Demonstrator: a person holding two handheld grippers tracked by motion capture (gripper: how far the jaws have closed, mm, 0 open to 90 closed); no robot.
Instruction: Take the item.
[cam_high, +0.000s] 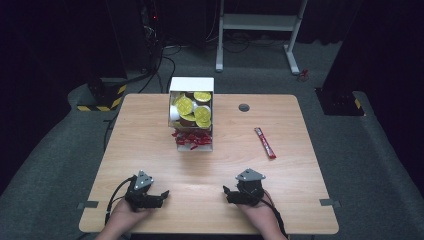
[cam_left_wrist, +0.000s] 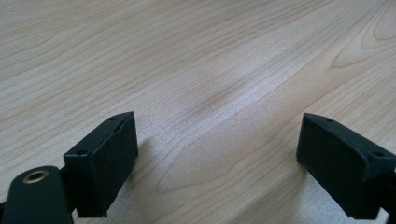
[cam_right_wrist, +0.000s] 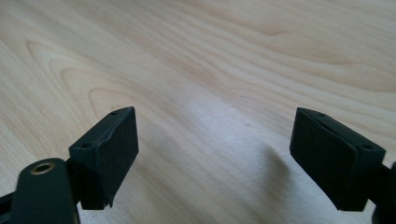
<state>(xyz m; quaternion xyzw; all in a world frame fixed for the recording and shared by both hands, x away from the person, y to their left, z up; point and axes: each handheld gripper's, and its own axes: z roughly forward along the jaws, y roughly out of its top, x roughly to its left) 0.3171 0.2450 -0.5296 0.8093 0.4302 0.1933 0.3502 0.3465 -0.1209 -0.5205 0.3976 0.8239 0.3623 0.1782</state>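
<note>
The left black two-jaw hand-held gripper (cam_left_wrist: 217, 163) has its jaws spread wide apart with nothing between them, low over the pale wood-grain tabletop (cam_left_wrist: 196, 60). A round brass-coloured screw hole (cam_left_wrist: 35, 176) shows on the gripper body at lower left.

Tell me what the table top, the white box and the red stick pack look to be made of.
Table top: pale wood or a wood-look laminate, matte; grain lines and knots show clearly in both gripper views. White box: probably thin cardboard, with flat, plain walls and sharp folded edges. Red stick pack: likely plastic or foil film; it lies flat and slim, but it is too small to judge its sheen.
</note>
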